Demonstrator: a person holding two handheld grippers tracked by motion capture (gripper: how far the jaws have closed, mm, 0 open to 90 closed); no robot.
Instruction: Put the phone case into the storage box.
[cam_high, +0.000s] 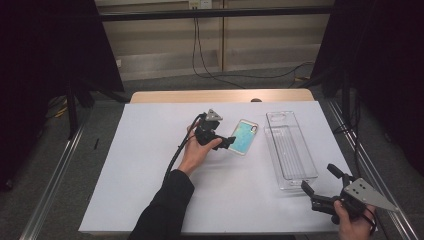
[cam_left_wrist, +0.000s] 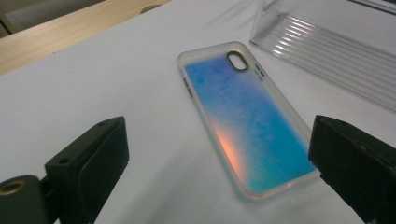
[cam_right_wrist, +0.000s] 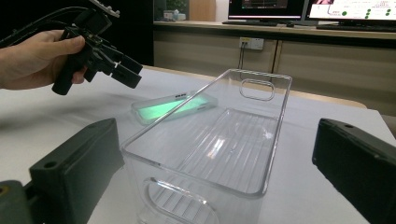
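A translucent phone case (cam_high: 245, 136) (cam_left_wrist: 247, 116) with a blue-green iridescent back lies flat on the white table cover, camera hole toward the far side. My left gripper (cam_high: 227, 141) (cam_left_wrist: 219, 140) is open just left of the case and above it, jaws pointing at its near end with nothing between them. A clear plastic bin (cam_high: 290, 150) (cam_right_wrist: 210, 149) stands to the right of the case. My right gripper (cam_high: 319, 178) (cam_right_wrist: 219, 135) is open and empty at the bin's near end. The right gripper view also has the case (cam_right_wrist: 175, 107) and the left gripper (cam_right_wrist: 116, 65).
White sheet (cam_high: 150, 175) covers the table, with a wooden strip (cam_high: 220, 96) at its far edge. Metal rails run along both sides. A black cable (cam_high: 175, 155) trails from the left gripper along the forearm. Wide bare sheet lies to the left and in front.
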